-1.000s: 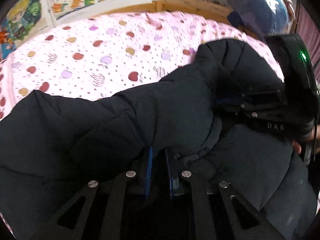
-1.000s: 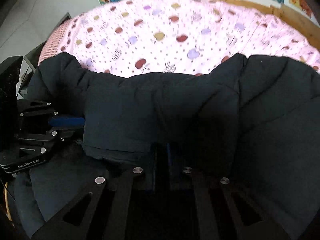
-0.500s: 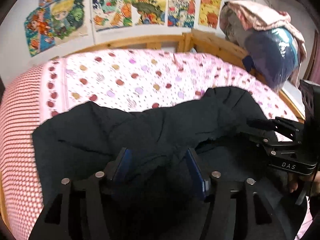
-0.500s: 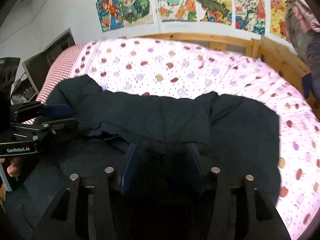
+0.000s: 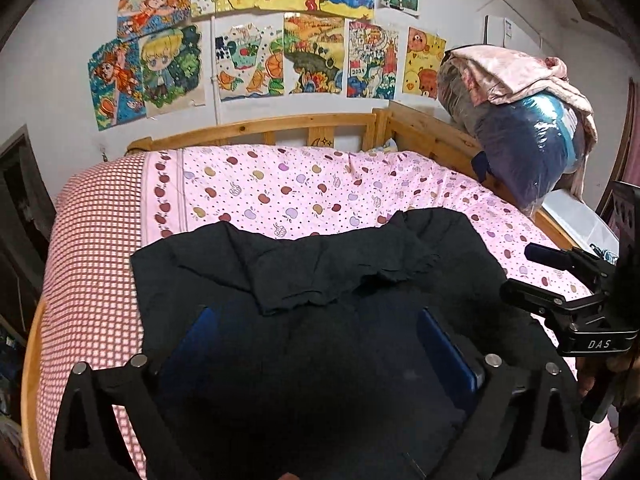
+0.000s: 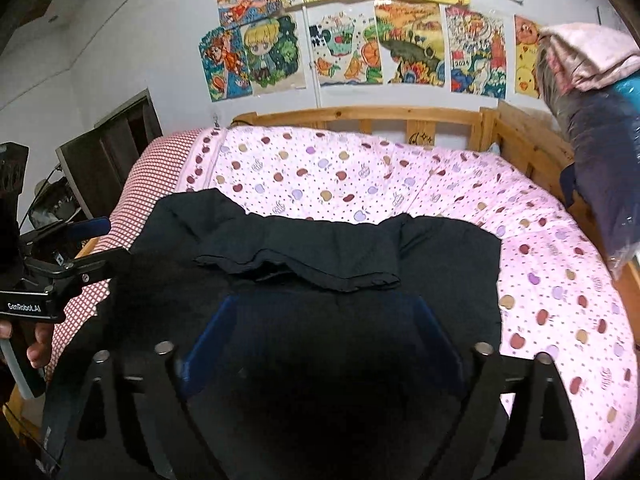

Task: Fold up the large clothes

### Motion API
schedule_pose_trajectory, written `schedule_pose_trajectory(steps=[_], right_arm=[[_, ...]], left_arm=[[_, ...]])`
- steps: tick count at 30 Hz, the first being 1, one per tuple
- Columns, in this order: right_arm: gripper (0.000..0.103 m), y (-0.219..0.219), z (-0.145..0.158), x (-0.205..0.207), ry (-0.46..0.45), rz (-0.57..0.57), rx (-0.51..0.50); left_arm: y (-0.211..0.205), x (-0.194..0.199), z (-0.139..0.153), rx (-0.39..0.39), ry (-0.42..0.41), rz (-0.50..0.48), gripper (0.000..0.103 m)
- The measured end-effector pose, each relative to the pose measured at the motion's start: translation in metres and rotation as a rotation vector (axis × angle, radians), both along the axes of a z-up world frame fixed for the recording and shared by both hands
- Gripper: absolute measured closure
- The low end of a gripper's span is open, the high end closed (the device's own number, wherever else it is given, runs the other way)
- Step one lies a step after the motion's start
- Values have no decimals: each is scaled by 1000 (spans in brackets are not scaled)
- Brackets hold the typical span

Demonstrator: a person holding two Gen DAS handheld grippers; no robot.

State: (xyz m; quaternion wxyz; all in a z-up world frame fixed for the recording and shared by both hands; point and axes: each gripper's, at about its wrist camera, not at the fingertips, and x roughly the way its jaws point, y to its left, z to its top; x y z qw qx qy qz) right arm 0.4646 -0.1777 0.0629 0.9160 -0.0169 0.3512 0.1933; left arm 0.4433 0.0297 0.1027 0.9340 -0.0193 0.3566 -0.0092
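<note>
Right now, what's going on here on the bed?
A person is folding a dark padded jacket on the pink bedspread with two handheld grippers. One flap is folded over its middle. The left gripper and right gripper hover above the jacket, jaws opening, nothing held between them.

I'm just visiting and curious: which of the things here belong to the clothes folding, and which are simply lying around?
Part of the job:
- black jacket, spread on the bed
- left gripper, fingers opening, nothing held
- right gripper, fingers opening, nothing held

Just lying about:
- apple-print bedcover
- wooden bed frame
- drawings on the wall
- bagged bedding bundle
</note>
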Motion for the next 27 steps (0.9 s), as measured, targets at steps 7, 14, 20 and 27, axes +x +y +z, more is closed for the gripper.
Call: schedule_pose_trajectory(steps=[7,14,20,27], right_arm=[[9,-12,23,-38,-37,-12,6],[9,-14,38,-81,-48,7,1],[9,-17,55,-127,-73,25,-24],[9,-25,68,-175,-111,32,-45]], left_arm=[[-2,-44,17,-15,-1,30,0],[-15,-94,30,-1,-4,18,0],[-27,-139,42,31,-34,5,0],[-40,-188,45,45,-64,1,0]])
